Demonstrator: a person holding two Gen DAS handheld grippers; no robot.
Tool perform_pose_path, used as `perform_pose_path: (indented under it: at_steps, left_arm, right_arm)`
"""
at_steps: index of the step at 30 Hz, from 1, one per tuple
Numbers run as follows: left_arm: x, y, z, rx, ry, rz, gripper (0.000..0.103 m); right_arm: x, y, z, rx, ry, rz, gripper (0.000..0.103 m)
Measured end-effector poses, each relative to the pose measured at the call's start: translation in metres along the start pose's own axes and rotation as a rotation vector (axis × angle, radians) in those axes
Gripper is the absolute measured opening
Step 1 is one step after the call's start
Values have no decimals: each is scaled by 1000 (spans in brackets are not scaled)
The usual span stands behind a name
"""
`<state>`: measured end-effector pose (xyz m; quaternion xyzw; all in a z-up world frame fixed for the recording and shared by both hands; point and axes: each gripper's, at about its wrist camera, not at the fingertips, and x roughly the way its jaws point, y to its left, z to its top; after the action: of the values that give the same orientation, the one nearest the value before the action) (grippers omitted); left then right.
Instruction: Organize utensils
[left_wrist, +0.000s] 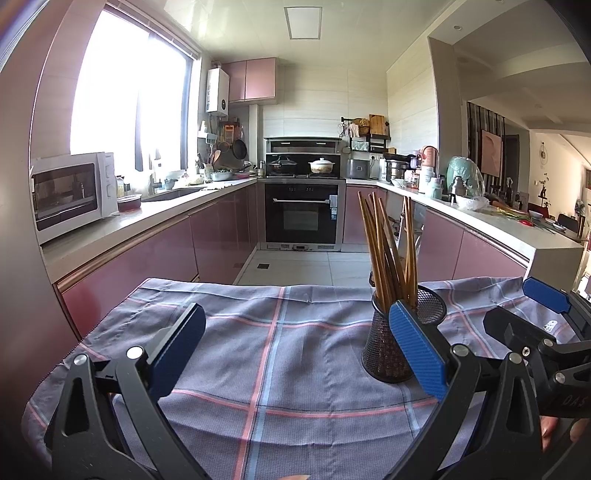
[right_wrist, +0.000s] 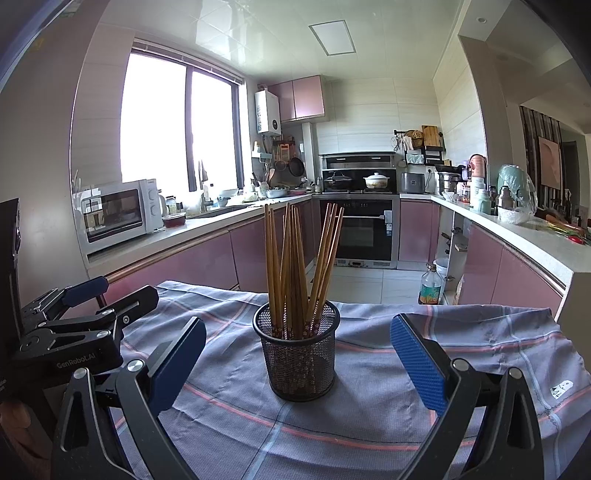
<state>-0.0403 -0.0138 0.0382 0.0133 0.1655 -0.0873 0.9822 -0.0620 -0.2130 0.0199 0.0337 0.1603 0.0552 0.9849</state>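
A black mesh cup (right_wrist: 298, 354) stands upright on the checked cloth (right_wrist: 369, 417) and holds several brown wooden chopsticks (right_wrist: 295, 266). My right gripper (right_wrist: 297, 360) is open and empty, its blue pads on either side of the cup and short of it. In the left wrist view the cup (left_wrist: 384, 354) and chopsticks (left_wrist: 388, 251) stand right of centre, partly behind my right-hand blue pad. My left gripper (left_wrist: 295, 354) is open and empty over the bare cloth (left_wrist: 258, 350). The right gripper shows in the left wrist view (left_wrist: 546, 321), and the left gripper in the right wrist view (right_wrist: 85, 306).
The cloth-covered table ends at a far edge (left_wrist: 295, 286); beyond it lies the kitchen floor. Pink cabinets and counters run along both sides, with a microwave (right_wrist: 118, 212) on the left and an oven (left_wrist: 302, 214) at the back. A bottle (right_wrist: 430, 284) stands on the floor.
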Motion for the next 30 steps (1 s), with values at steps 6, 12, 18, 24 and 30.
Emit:
perform_pose_path:
  at_steps: [6,12,18,24,30]
  left_arm:
    - [1,0,1,-3,6,3,98]
    - [2,0,0,-1,6,1,98]
    - [2,0,0,-3,9,3,98]
    - [2,-4,-4,18,1,11,98]
    - [13,-4,-12,21,55,-12,98]
  right_arm:
    - [1,-1,0,4,2,-2,96]
    - [0,-1,-1,5,1,-5,96]
    - [2,-1,-2,10,3,-6,96]
    - [3,-2,-3,16,12,-3,96]
    - [6,-5,-6,20,34,1,96]
